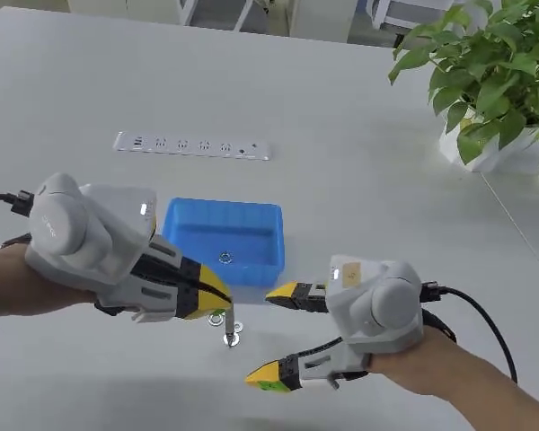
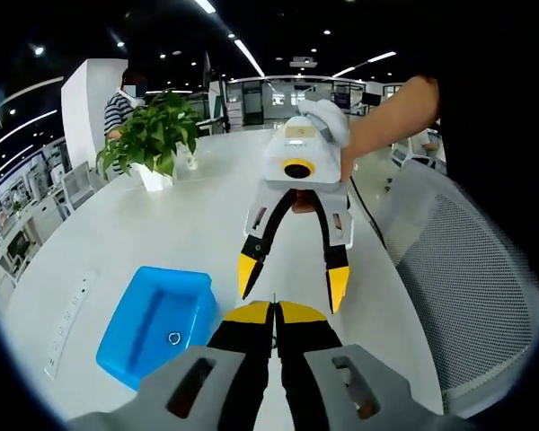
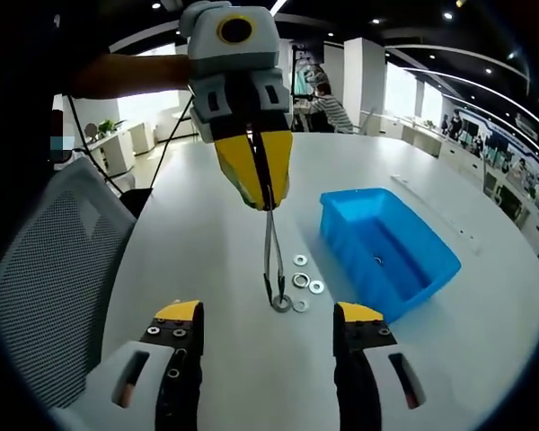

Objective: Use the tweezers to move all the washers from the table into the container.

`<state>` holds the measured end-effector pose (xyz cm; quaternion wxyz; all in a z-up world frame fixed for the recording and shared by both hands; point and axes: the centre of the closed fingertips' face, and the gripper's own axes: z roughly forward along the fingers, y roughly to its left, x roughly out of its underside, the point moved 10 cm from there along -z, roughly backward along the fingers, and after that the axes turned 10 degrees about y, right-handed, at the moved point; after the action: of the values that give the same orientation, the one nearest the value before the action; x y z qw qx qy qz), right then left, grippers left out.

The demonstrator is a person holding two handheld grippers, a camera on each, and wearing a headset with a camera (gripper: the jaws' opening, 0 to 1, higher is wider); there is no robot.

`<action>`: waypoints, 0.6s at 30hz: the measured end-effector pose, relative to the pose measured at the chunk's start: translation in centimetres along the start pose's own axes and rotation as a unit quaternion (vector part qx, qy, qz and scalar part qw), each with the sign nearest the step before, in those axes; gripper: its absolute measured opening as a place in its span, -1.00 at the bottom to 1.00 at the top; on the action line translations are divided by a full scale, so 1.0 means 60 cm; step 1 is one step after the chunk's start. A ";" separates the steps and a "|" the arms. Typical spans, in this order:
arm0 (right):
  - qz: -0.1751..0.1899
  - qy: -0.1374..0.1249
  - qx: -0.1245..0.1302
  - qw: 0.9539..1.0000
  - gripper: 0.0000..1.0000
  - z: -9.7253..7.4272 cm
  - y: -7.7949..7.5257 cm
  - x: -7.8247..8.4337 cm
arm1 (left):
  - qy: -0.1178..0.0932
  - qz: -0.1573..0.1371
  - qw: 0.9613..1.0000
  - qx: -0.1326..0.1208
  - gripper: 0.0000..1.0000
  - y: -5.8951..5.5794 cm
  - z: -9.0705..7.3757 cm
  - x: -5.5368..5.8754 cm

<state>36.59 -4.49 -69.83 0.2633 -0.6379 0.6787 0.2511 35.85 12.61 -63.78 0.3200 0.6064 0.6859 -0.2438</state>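
The container (image 1: 256, 271) is bright blue all over. The washers (image 3: 301, 280) beside it and the one washer (image 1: 225, 259) inside it are silvery metal, as are the tweezers (image 3: 274, 260). The left gripper (image 1: 220, 292) and right gripper (image 1: 274, 337) both have pale grey bodies and black jaws with yellow tips. The cable (image 1: 485, 314) is black. The table (image 1: 341, 180) is plain light grey and the power strip (image 1: 193, 145) is white. The plant (image 1: 494, 63) has green leaves and stands in a white pot (image 1: 490, 153). The chair (image 2: 467, 269) has grey mesh.
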 end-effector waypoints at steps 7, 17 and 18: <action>-0.009 -0.007 -0.008 1.000 -0.24 0.021 -0.005 -0.014 | 0.004 0.004 1.000 0.007 -0.91 0.004 0.001 -0.001; -0.018 -0.007 -0.014 1.000 -0.54 0.043 -0.010 -0.024 | 0.008 0.006 1.000 0.016 -0.91 0.005 0.003 -0.003; -0.017 -0.009 -0.015 1.000 -0.58 0.044 -0.011 -0.025 | 0.008 0.006 1.000 0.017 -0.91 0.005 0.003 -0.003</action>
<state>37.40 -1.63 -70.77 0.2641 -0.6509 0.6618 0.2619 36.18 12.41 -63.74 0.3054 0.6179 0.6805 -0.2486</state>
